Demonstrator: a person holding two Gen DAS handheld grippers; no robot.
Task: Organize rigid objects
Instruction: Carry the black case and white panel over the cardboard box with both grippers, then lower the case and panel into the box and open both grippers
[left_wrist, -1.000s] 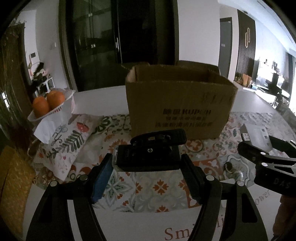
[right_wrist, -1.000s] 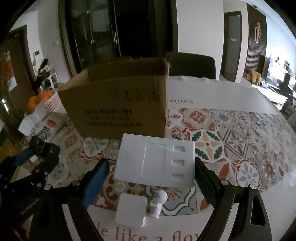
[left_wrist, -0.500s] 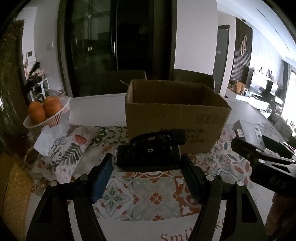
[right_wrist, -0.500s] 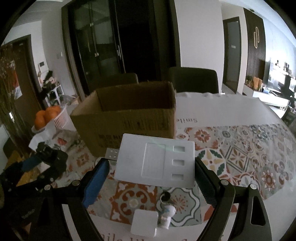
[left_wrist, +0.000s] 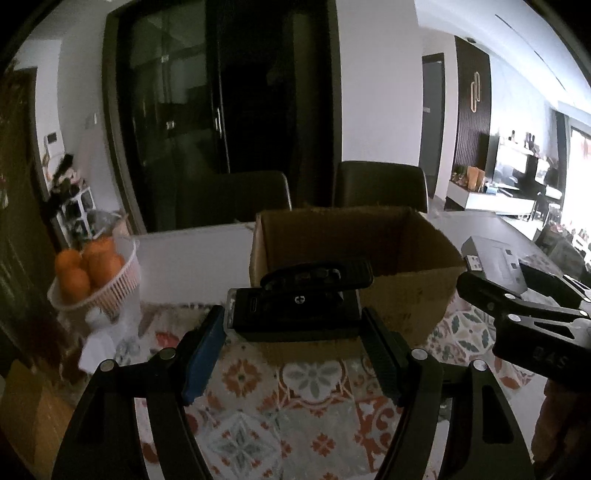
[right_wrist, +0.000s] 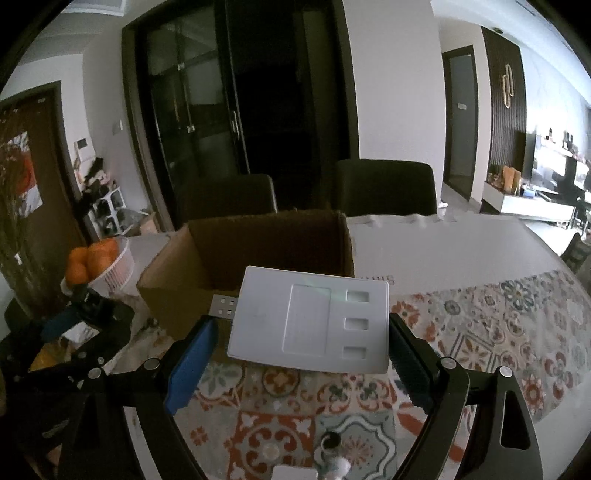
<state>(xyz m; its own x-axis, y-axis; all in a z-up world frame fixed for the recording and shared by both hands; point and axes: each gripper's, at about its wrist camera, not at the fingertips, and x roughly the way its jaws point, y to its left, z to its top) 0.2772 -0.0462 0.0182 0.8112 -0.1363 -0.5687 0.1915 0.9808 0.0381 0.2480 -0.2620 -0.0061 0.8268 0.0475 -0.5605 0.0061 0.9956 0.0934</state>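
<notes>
An open cardboard box (left_wrist: 410, 295) stands on the patterned tablecloth; it also shows in the right wrist view (right_wrist: 177, 280). My left gripper (left_wrist: 295, 343) is shut on a black clamp-like device (left_wrist: 299, 310) and holds it in the air just before the box's near wall. My right gripper (right_wrist: 299, 349) is shut on a flat white hub with a metal USB plug (right_wrist: 310, 325), raised near the box's near right corner. The right gripper and its white hub (left_wrist: 495, 262) appear at the right edge of the left wrist view.
A white basket of oranges (left_wrist: 92, 273) stands left of the box, with white tissue below it. A small white figurine (right_wrist: 334, 461) and a white square block (right_wrist: 293, 472) lie on the cloth under the right gripper. Two dark chairs (right_wrist: 384, 192) stand behind the table.
Both grippers have risen with their objects and moved toward the box. The box's open top and inside now show; the figurine and white block have slid to the frame's bottom edge.
</notes>
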